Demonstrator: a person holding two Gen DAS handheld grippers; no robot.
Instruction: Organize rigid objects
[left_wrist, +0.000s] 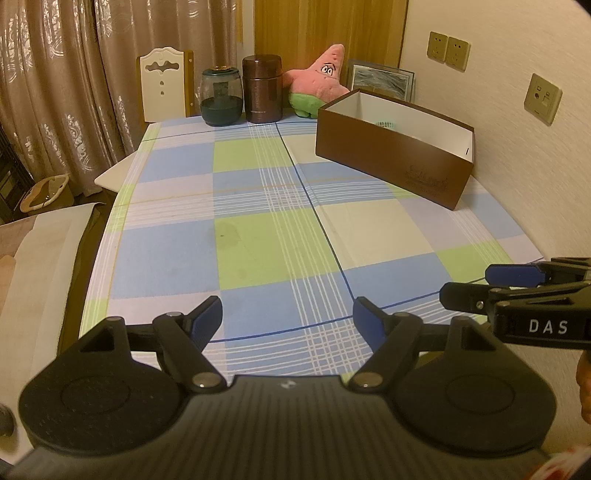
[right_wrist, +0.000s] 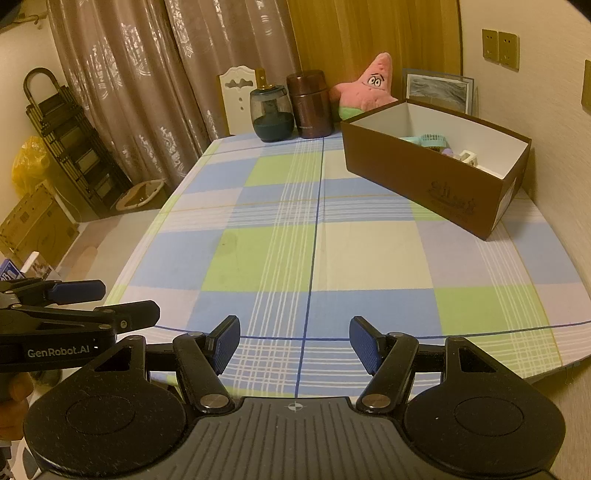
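Both the left tongs (left_wrist: 287, 315) and the right tongs (right_wrist: 294, 343) hang open and empty over the near edge of the table (right_wrist: 373, 254). The task's things already lie inside the brown box (right_wrist: 424, 181) at the far right: a teal comb-like piece (right_wrist: 432, 140), a lilac item (right_wrist: 448, 151) and a white one (right_wrist: 469, 157). They look like light, stiff plastic, probably slippery, best pinched across their narrow sides. Beyond the box's left end stand a dark glass jar (right_wrist: 271, 116) and a brown canister (right_wrist: 309, 105), likely heavier; grip those around the body.
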